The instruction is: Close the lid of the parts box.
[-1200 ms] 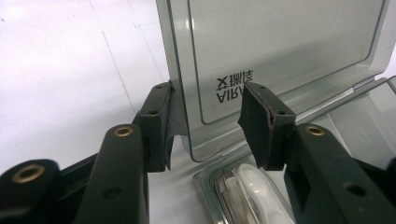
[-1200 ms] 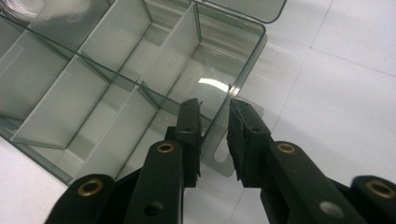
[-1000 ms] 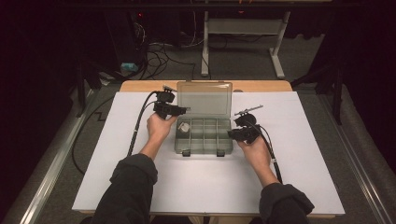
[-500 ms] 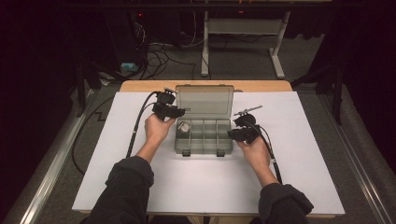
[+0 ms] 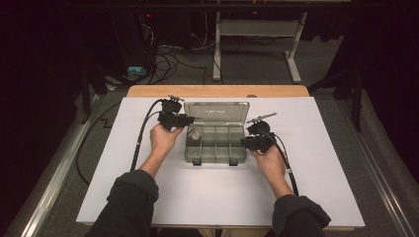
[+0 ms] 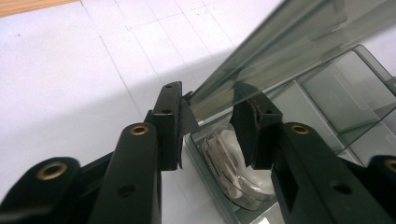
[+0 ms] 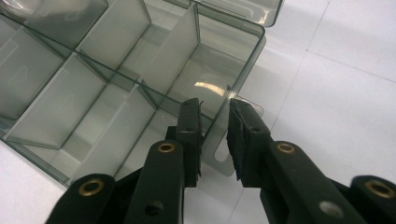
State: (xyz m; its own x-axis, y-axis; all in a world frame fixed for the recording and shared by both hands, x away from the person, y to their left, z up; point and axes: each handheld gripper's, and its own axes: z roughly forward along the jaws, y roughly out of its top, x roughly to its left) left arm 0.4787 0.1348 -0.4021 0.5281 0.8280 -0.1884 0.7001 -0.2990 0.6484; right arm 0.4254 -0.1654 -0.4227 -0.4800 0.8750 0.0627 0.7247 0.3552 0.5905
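Note:
A clear grey compartment box [image 5: 222, 144] sits mid-table with its lid [image 5: 216, 111] raised at the back. A small pale round item [image 5: 195, 134] lies in its back left compartment. My left gripper [image 5: 190, 120] is at the lid's left corner. Its jaws have just been closing. In the left gripper view [image 6: 210, 116] the lid [image 6: 280, 51] corner sits between the pads with a gap still showing, and the item [image 6: 224, 158] lies below. My right gripper [image 5: 244, 142] straddles the box's right wall [image 7: 243, 60], with the pads [image 7: 215, 112] closed on it.
The white table top [image 5: 316, 163] spreads around the box, with a wooden strip [image 5: 217, 91] at the far edge. Cables trail from both grippers toward the person. Beyond the table are a dark floor, loose cables and a stand's white legs [image 5: 291, 54].

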